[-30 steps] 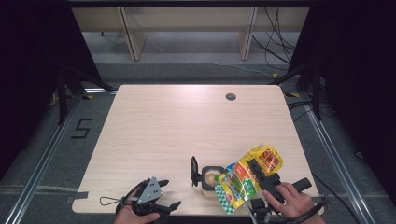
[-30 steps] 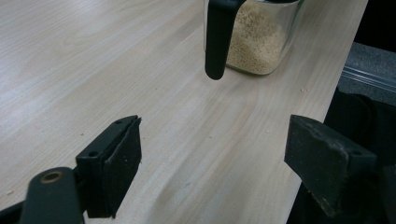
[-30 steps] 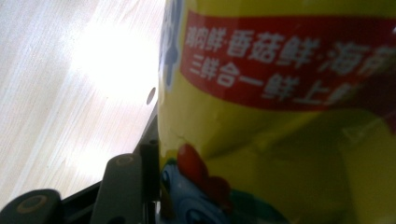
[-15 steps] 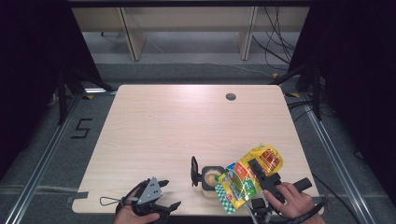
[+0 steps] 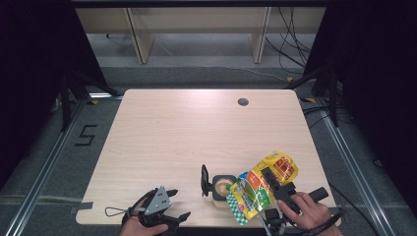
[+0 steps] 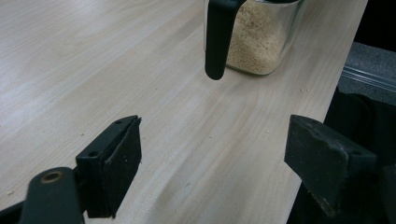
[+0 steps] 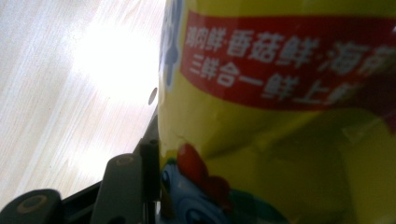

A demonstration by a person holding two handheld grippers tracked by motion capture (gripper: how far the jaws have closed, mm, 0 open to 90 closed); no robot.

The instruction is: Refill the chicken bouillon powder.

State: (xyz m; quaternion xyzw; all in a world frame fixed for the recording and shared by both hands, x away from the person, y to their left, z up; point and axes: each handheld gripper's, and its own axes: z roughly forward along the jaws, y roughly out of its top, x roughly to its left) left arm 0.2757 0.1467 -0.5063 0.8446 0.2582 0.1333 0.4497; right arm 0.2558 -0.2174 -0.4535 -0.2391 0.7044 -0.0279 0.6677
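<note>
Yellow seasoning pouch [image 5: 263, 184] — pinched in the right tongs [image 5: 269, 181] — tilts with its mouth over the granule-filled measuring cup [image 5: 222, 188] near the table [image 5: 196, 132] front edge, while the left tongs [image 5: 169, 204] — spread, empty — wait left of it.

My table [image 5: 162, 132] is pale wood with a round hole [image 5: 243, 102]. Grey floor [image 5: 196, 76] around it, a 5 [image 5: 86, 135] marked there, cables [image 5: 290, 49], shelving [image 5: 196, 22] beyond, dark curtains [image 5: 34, 73] at both sides.

Yellow bag [image 5: 265, 184] with red band and green checks, pale wood table [image 5: 187, 132], beige granules [image 6: 259, 37]
</note>
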